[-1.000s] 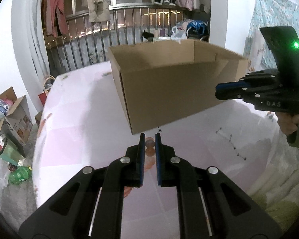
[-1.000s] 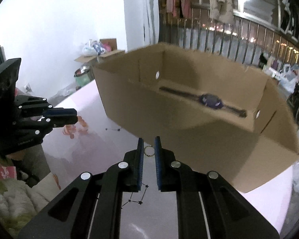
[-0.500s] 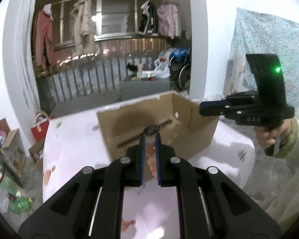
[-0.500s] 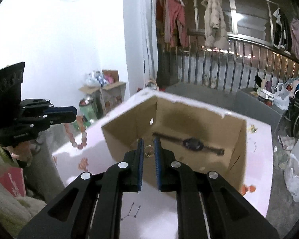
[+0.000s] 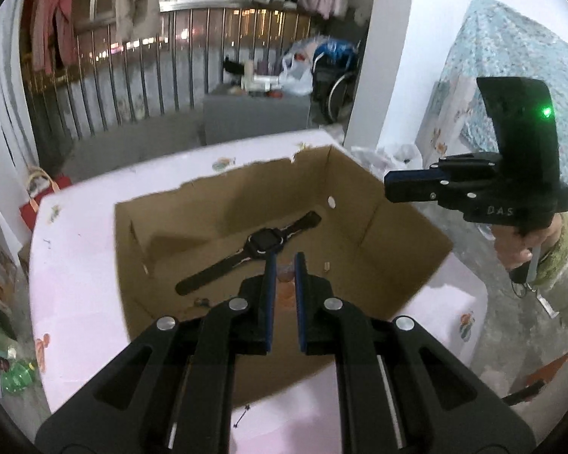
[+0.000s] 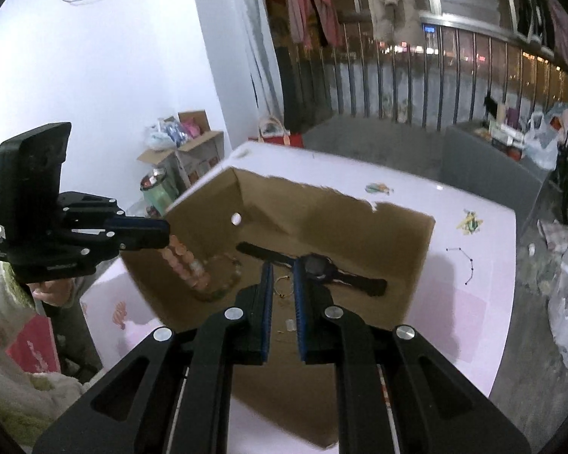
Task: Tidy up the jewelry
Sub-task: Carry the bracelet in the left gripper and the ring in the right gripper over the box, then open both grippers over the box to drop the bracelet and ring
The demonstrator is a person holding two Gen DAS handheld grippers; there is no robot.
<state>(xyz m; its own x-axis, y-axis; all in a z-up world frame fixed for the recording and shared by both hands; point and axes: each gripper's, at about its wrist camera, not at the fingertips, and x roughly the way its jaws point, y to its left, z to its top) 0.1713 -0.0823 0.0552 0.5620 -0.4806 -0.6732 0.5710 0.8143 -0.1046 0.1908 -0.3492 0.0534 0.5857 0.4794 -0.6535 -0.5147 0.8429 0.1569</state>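
Above the cardboard box (image 5: 397, 234), the left gripper (image 5: 283, 265) clamps a bead bracelet (image 6: 181, 257); the right gripper (image 6: 283, 276) clamps a ring (image 6: 282, 286).

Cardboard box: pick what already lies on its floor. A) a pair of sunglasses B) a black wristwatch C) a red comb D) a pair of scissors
B: a black wristwatch lies flat, strap stretched out, on the floor of the cardboard box.

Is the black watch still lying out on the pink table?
No, the watch lies flat on the floor of the open cardboard box, which sits on the pink table.
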